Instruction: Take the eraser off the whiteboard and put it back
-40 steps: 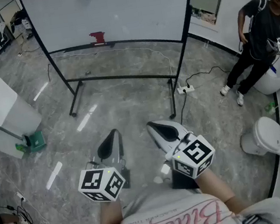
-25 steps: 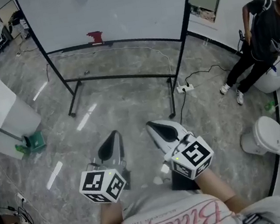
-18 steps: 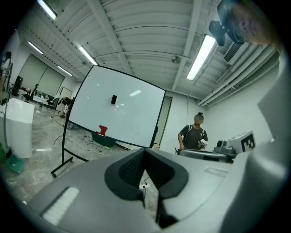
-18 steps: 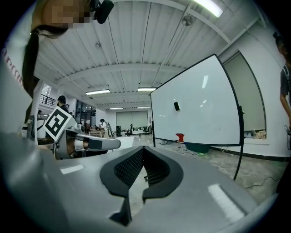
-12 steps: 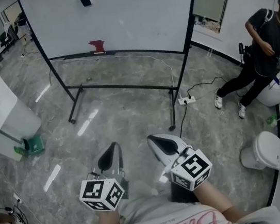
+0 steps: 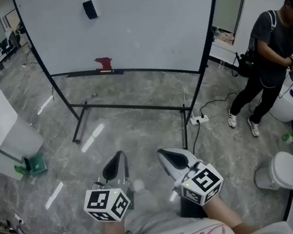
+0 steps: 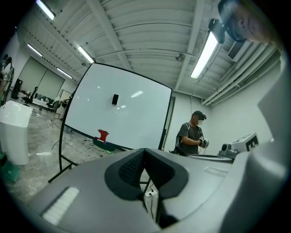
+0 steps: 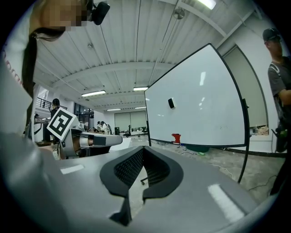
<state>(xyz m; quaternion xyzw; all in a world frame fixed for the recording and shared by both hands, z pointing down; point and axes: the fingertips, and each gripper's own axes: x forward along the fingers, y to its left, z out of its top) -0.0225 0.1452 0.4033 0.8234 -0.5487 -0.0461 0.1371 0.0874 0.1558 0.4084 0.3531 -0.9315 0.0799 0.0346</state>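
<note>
Eraser (image 6: 89, 9) high on whiteboard (image 6: 149, 26), well inside frame (image 6: 36, 48), wide floor (image 6: 138, 134) in front

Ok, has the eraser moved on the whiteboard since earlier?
No. The eraser still sits on the whiteboard, above the red shape.

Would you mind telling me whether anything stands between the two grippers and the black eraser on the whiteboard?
Nothing visible does. Only floor lies between the left gripper, the right gripper and the whiteboard; the eraser sits high on the board's left part, and the stand's crossbar runs low, beneath that line.
</note>
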